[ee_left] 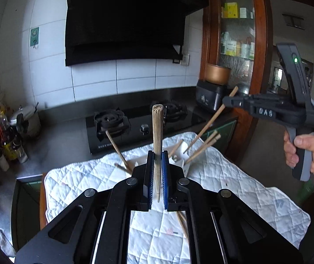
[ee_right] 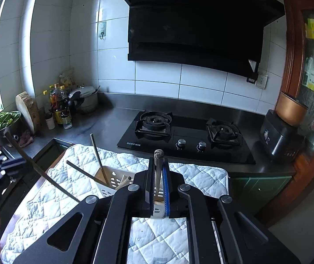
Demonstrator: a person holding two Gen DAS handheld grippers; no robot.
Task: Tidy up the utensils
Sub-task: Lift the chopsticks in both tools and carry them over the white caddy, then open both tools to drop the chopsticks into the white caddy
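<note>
Wooden chopstick (ee_left: 157,145) between left tongs (ee_left: 157,165)

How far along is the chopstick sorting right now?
Done: several chopsticks already stand in the white holder. In hand: the left gripper and the right gripper are each shut on one chopstick, lifted above the quilted cloth. Left: both held sticks must go in, plus at least one loose chopstick on the cloth.

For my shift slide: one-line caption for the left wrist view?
Left gripper clamps an upright chopstick above the quilted mat; right gripper grips another.
</note>
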